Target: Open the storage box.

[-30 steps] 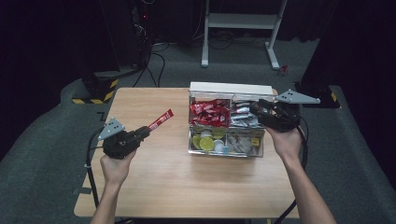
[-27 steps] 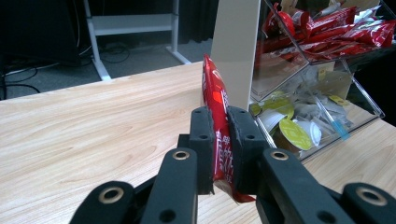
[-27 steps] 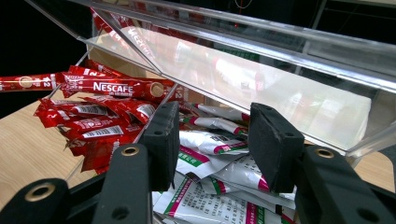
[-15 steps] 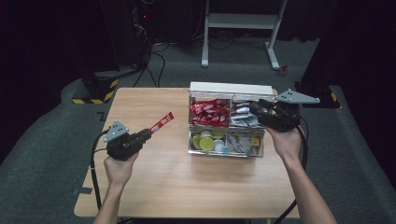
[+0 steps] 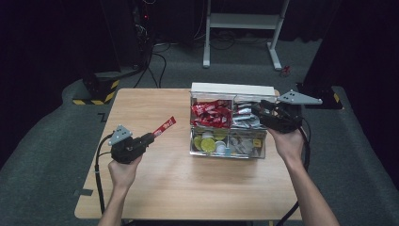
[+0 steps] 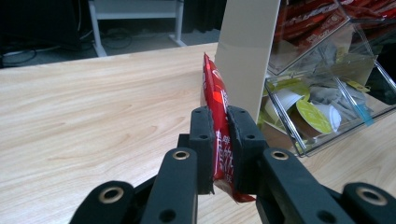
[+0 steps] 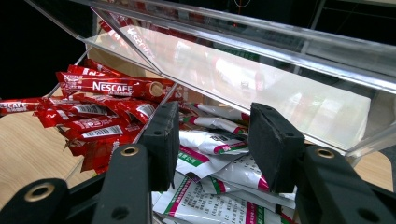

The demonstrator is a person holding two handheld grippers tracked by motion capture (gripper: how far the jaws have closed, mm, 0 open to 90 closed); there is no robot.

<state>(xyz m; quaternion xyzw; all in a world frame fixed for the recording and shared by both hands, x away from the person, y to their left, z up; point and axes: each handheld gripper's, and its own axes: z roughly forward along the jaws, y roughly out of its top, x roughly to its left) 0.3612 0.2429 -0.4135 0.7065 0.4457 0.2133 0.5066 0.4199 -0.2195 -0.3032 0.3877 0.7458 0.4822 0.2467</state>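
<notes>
Red sachet (image 6: 219,135) clenched in left gripper (image 6: 218,140); right gripper (image 7: 215,140) view shows jaws released over white packets (image 7: 212,161).

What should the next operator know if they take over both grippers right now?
Left gripper: shut on a red sachet, held above the table to the left of the clear organiser box.
Right gripper: fingers apart over the white sachets in the box's back right compartment, under its raised lid; nothing between them.
The other red sachets lie in the back left compartment, round capsules in the front left.
Done: one red sachet is out of the box.
Left: probably setting it down; the right gripper has gripped nothing yet.
</notes>
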